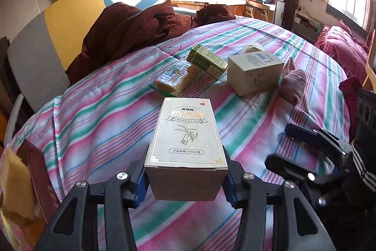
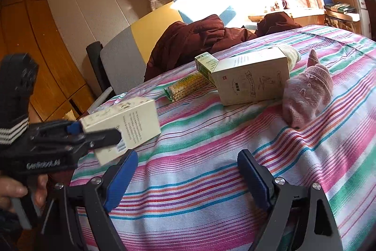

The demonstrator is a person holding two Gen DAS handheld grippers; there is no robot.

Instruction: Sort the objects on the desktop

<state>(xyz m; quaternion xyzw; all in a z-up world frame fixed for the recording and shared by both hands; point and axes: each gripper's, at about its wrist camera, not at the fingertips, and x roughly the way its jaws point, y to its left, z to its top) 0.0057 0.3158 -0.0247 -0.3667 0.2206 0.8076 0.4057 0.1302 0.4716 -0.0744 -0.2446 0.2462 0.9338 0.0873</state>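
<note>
Here: left gripper point(image 1: 186, 182) pinching grey carton point(image 1: 186, 140) above striped quilt point(image 1: 94, 124).
Right gripper point(image 2: 188, 178) spread, empty; second carton point(image 2: 253, 79) and pink sock point(image 2: 307, 95) beyond the grey carton.

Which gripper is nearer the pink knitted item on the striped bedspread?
Right. The right gripper hangs open over the striped bedspread, with the pink knitted item ahead and slightly right. The left gripper, clamped on the beige box, is farther left.
</note>
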